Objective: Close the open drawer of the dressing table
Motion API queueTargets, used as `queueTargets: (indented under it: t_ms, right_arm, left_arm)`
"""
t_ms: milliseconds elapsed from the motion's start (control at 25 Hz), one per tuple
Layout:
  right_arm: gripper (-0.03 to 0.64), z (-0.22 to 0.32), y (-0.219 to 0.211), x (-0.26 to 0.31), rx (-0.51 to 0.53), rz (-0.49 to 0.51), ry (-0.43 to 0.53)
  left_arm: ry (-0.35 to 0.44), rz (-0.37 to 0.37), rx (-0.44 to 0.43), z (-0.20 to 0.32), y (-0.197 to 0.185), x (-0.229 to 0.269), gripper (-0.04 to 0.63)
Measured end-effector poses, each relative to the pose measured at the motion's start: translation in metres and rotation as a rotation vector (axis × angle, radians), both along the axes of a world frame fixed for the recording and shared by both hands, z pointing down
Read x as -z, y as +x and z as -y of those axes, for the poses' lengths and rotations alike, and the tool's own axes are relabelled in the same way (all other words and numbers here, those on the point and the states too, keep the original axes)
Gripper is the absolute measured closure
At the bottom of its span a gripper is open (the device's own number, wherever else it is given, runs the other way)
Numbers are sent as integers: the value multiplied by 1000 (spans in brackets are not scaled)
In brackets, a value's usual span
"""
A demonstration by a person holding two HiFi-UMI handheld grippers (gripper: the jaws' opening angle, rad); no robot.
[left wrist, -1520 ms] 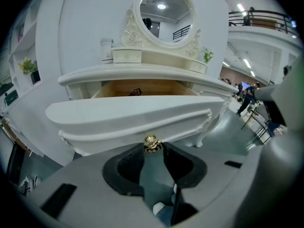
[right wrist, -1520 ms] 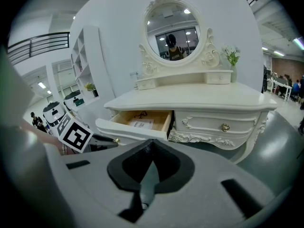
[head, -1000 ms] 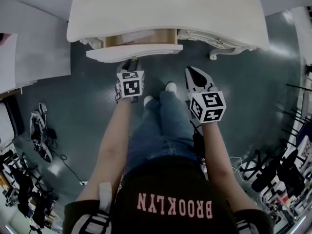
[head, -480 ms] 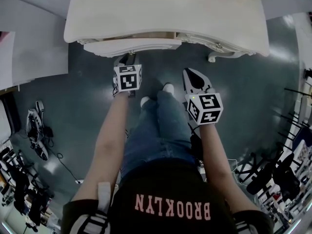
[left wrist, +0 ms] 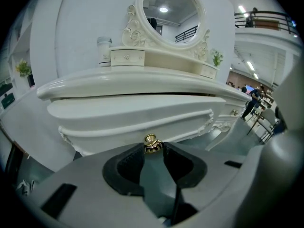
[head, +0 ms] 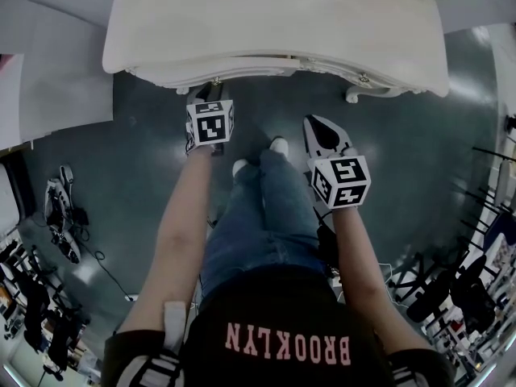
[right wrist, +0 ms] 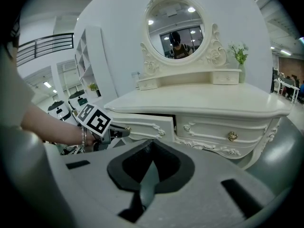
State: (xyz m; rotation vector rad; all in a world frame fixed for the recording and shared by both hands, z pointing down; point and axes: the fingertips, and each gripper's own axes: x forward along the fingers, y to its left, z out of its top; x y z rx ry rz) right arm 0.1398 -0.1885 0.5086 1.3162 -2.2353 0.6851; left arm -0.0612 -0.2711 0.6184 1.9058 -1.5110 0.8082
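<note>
The drawer point(head: 234, 74) sits on the left side of the dressing table point(head: 274, 22), just under the worktop. It is cream-white with a curved, moulded front and a small brass knob point(left wrist: 151, 142) at its middle. It is nearly shut: only a narrow lip of its front shows beyond the edge of the worktop.

The left tool point(head: 211, 95) is against the drawer front, its tips pinching the knob from both sides. The right tool point(head: 317, 122) hangs apart from the table, above the floor point(head: 145, 160) and in front of the table's right half, with its tips pressed together and nothing between them.

A second ago the drawer stood well out, with its wooden inside open to view. Half a second ago it was about halfway in. Now the inside is covered, and the left tool has moved forward with the front while the right tool has kept its place.

The head view shows the table only from above, along with the person's jeans point(head: 258, 208) and shoes. The left tool's view shows the knob between the tips, and above it a round mirror point(left wrist: 167, 8) in a carved frame and a jar point(left wrist: 103, 49) on the worktop. The right tool's view shows a dark gap point(right wrist: 164, 116) above the drawer front, which stands slightly proud of the neighbouring drawer point(right wrist: 223, 129). It also shows a small plant point(right wrist: 240, 53) beside the mirror.
</note>
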Motion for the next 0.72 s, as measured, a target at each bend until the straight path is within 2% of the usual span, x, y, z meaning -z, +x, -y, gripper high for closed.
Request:
queueTargets:
  t_ms: [200,720]
  right_arm:
    - [620,2,3,-5,8,-6,-9]
    - [621,11,4,-6,35,-6,-12]
  left_arm:
    - [-3,4,24,9,-2,-5,477]
    - [7,23,18,31,-2,-5,477]
